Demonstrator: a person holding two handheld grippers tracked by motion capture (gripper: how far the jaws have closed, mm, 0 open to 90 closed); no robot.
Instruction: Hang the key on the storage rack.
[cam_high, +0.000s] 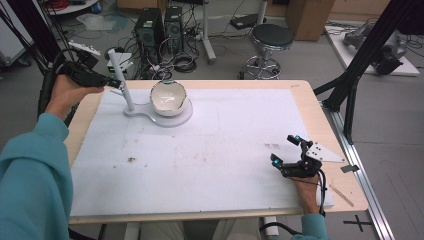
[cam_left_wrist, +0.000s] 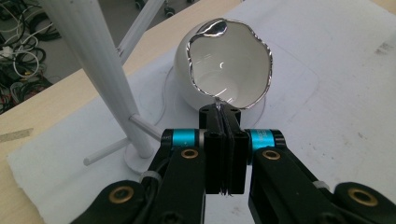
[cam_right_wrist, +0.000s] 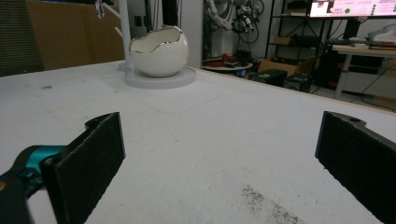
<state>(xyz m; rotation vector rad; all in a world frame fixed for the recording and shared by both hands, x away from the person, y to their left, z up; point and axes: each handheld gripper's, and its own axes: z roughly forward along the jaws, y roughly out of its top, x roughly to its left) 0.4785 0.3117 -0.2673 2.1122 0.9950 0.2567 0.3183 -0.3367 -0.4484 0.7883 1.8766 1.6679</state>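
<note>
Computer towers, loose cables and a round black stool (cam_high: 272, 36) crowd the grey floor beyond a pale wooden bench (cam_high: 306, 95) covered by a white mat (cam_high: 225, 135) with a few dark smudges. At the far left of the mat sits a white egg-shaped ceramic bowl with a jagged silver rim (cam_high: 168, 98), resting on a flat round white base (cam_high: 186, 116). Just left of the bowl a white ribbed post with short side pegs (cam_high: 121, 80) rises from the same base, tilted slightly.

The left tool (cam_high: 116, 83) is held above the bench's far left corner, beside the post. Its jaws are pressed together, and in the left gripper view a thin silvery sliver shows pinched between them (cam_left_wrist: 218, 108); what it is cannot be told.

The right tool (cam_high: 286, 149) rests low over the near right part of the mat, well apart from the bowl, its jaws spread wide with nothing between them.
</note>
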